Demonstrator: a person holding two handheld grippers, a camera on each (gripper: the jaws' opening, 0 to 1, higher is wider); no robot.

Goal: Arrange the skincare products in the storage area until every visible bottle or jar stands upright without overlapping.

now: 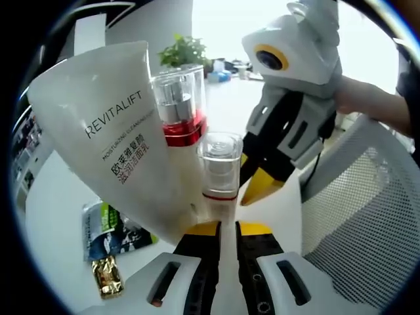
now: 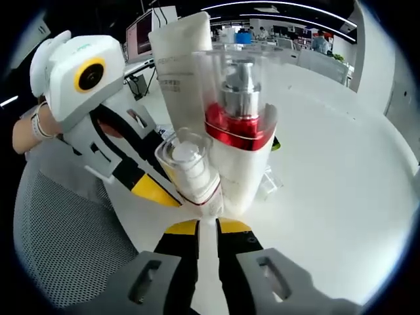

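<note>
A white REVITALIFT tube (image 1: 111,125) (image 2: 178,62) stands wide end up beside a bottle with a red collar (image 1: 182,108) (image 2: 237,121) and a clear cap. In front of them is a small bottle (image 1: 220,170) (image 2: 190,167) with a clear cap and a thin red line. Its white lower body runs down between the jaws of my left gripper (image 1: 228,230) (image 2: 164,193), which are nearly together on it. My right gripper (image 2: 209,226) (image 1: 259,190) has its jaws close together under the red-collared bottle's white body. I cannot tell if they grip it.
Green and dark sachets (image 1: 111,230) and a small gold packet (image 1: 108,275) lie on the white table (image 2: 328,197). A grey mesh chair (image 1: 367,216) (image 2: 59,243) stands close by. A person's hand (image 1: 367,98) holds the right gripper. A plant (image 1: 184,49) is far back.
</note>
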